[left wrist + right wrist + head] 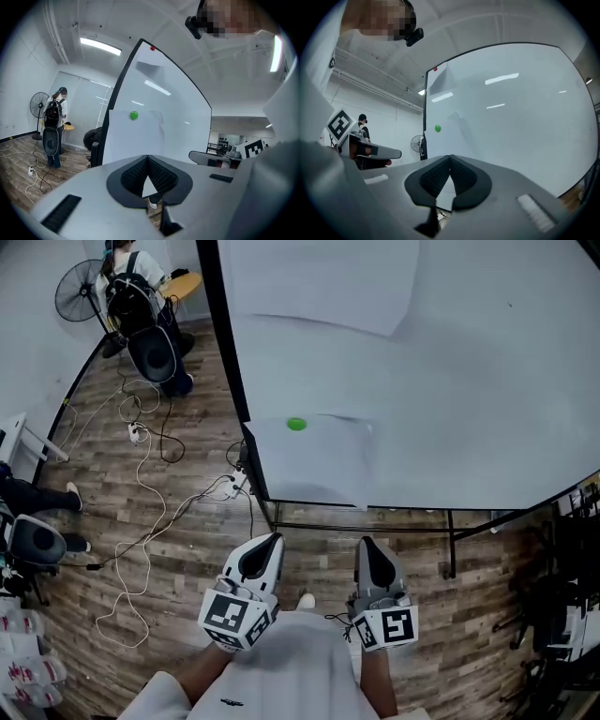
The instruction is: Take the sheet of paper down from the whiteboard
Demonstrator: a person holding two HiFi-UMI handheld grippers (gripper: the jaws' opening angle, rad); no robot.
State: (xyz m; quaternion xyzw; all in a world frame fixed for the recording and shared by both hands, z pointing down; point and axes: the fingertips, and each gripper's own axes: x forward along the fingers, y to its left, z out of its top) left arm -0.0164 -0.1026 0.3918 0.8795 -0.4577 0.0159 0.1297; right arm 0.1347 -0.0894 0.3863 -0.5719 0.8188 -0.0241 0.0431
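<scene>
Left gripper point(271, 542) and right gripper point(367, 544): jaws together, nothing between them, both well short of the board. Ahead of both, the sheet of paper point(314, 463) hangs on the whiteboard point(469, 381) under a green magnet point(296, 425). Judgement: removal not begun; approach and release outstanding.

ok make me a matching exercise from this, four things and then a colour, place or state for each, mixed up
1 magnet on the lower sheet
2 fan
3 left tool
4 white cable

a shut, empty
b lying in loops on the floor
c green
d standing at the far wall

Pairs: 1-c, 2-d, 3-a, 4-b
</scene>
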